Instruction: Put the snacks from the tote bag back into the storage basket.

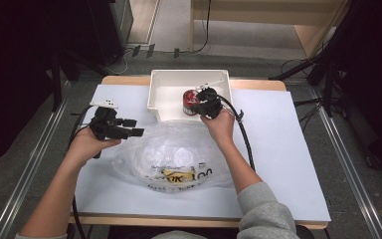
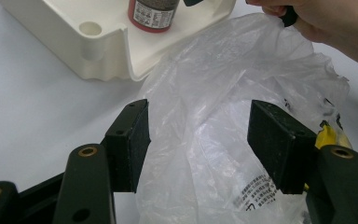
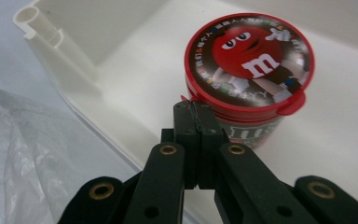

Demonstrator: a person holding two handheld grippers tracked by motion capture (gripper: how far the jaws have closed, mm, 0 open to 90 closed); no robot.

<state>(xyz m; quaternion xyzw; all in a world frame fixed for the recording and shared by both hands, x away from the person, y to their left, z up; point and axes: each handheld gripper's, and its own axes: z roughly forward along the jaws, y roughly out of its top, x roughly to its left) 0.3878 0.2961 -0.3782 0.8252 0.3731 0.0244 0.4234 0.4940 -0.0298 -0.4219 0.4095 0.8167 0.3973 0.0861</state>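
A red-lidded candy tub (image 1: 188,101) (image 3: 249,60) stands upright in the white bin (image 1: 189,73) (image 3: 65,51). My right gripper (image 1: 202,103) (image 3: 196,108) is shut with its pads pressed flat together and nothing between them. Its tip sits right at the tub's lid edge; whether they touch is unclear. My left gripper (image 1: 130,127) (image 2: 198,135) stands open at the left edge of a crumpled clear plastic bag (image 1: 169,149) (image 2: 214,70). The bag's film lies between and behind the jaws, and the pads are not pressing it. The tub (image 2: 153,14) also appears in the left gripper view.
The bin (image 2: 102,60) sits at the table's far middle. The bag (image 3: 14,154) lies just in front of it and carries printed text and a yellow mark. White paper (image 1: 288,149) covers the tabletop. Each gripper trails a cable.
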